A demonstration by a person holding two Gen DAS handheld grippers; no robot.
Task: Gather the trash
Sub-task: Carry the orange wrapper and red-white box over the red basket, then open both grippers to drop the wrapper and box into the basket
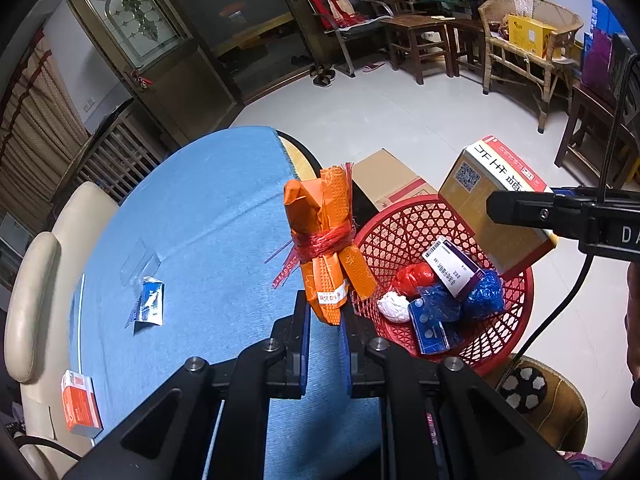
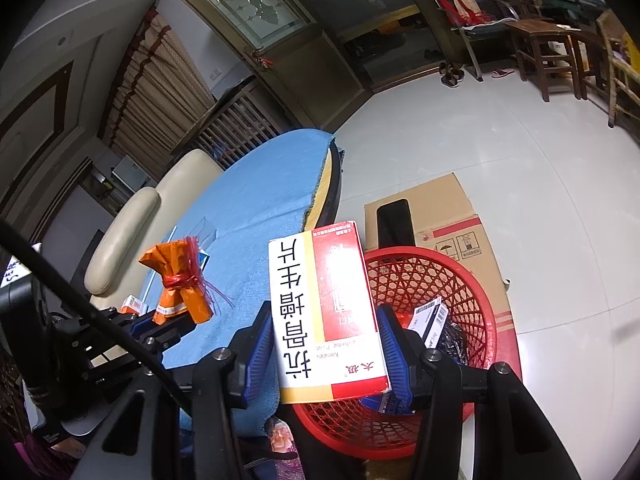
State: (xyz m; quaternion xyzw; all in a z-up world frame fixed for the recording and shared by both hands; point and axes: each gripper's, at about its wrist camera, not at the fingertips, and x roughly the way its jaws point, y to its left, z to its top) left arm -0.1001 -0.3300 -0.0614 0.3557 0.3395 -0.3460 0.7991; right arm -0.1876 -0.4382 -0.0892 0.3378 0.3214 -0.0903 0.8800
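My left gripper [image 1: 325,316] is shut on an orange wrapper bundle [image 1: 326,240] tied with red string, held upright at the blue table's right edge, beside the red basket [image 1: 516,320]. The bundle also shows in the right wrist view [image 2: 180,280]. My right gripper [image 2: 326,344] is shut on a white-and-red medicine box [image 2: 324,312], held above the basket's [image 2: 476,304] near rim; the box also shows in the left wrist view [image 1: 492,200]. The basket holds red and blue bags, a white wad and small boxes. A blue-white sachet [image 1: 149,300] and an orange box [image 1: 80,404] lie on the blue tablecloth [image 1: 200,216].
A brown cardboard box [image 2: 452,220] lies on the floor behind the basket. A cream chair [image 1: 36,288] stands at the table's left. Wooden stools and a wicker chair [image 1: 528,40] stand far across the grey floor. A patterned stool [image 1: 540,396] sits below the basket.
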